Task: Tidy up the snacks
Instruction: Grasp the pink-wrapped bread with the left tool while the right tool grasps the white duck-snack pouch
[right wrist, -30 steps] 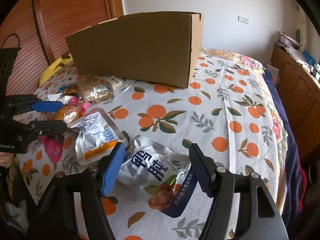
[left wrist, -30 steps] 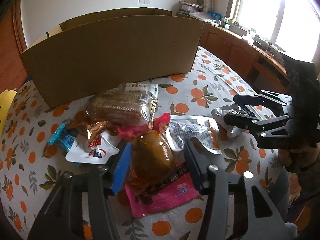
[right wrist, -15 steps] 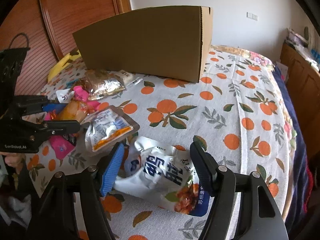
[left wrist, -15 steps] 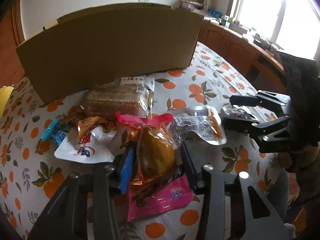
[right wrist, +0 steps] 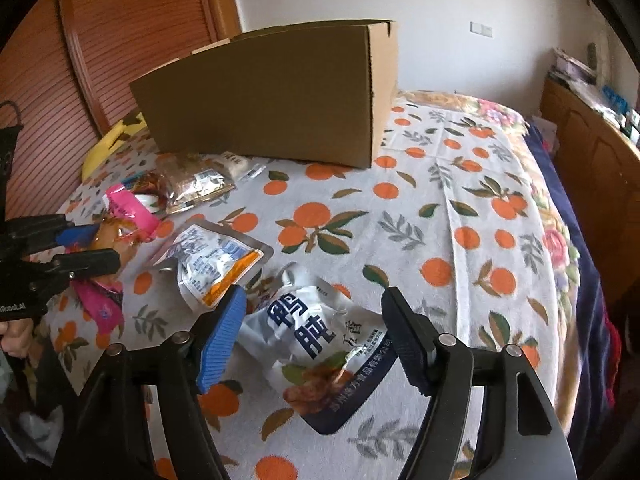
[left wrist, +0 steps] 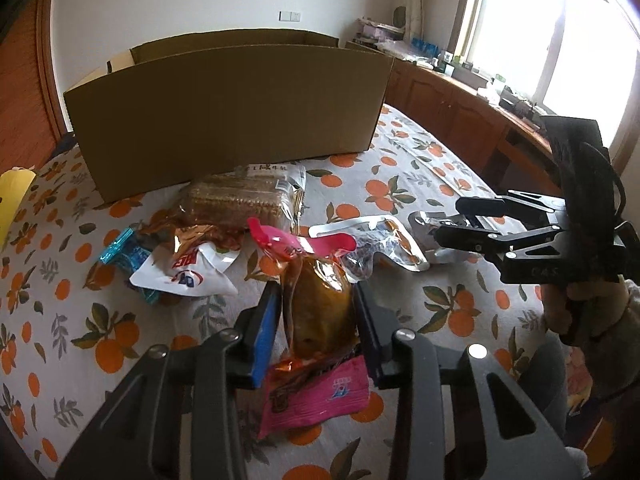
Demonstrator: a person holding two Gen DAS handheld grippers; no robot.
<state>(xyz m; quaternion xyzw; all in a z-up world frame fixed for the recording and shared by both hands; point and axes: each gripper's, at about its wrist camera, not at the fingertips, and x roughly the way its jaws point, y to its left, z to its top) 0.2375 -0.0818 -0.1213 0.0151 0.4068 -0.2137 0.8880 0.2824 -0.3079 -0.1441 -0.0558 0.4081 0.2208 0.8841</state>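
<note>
An open cardboard box (left wrist: 224,120) stands at the far side of the orange-print bed cover (right wrist: 440,208). My left gripper (left wrist: 316,292) has its jaws closing, both pads against a pink-ended packet with a brown snack (left wrist: 320,312), which tilts up off the cover. In the right wrist view that left gripper (right wrist: 106,245) shows at the left edge with the packet (right wrist: 128,208) in it. My right gripper (right wrist: 315,296) straddles a white packet with blue characters (right wrist: 316,332) lying flat. Its jaws are opening and the pads stand clear of the packet.
Loose snacks lie in front of the box: a cracker pack (left wrist: 236,200), a white-and-red pouch (left wrist: 184,276), a blue wrapper (left wrist: 120,250) and a silver pouch (right wrist: 216,256). A wooden cabinet (left wrist: 460,120) runs along the right, and a slatted wooden door (right wrist: 100,60) stands at the left.
The left jaws have narrowed onto the pink packet, which now stands more upright. The right jaws have widened a little around the white packet.
</note>
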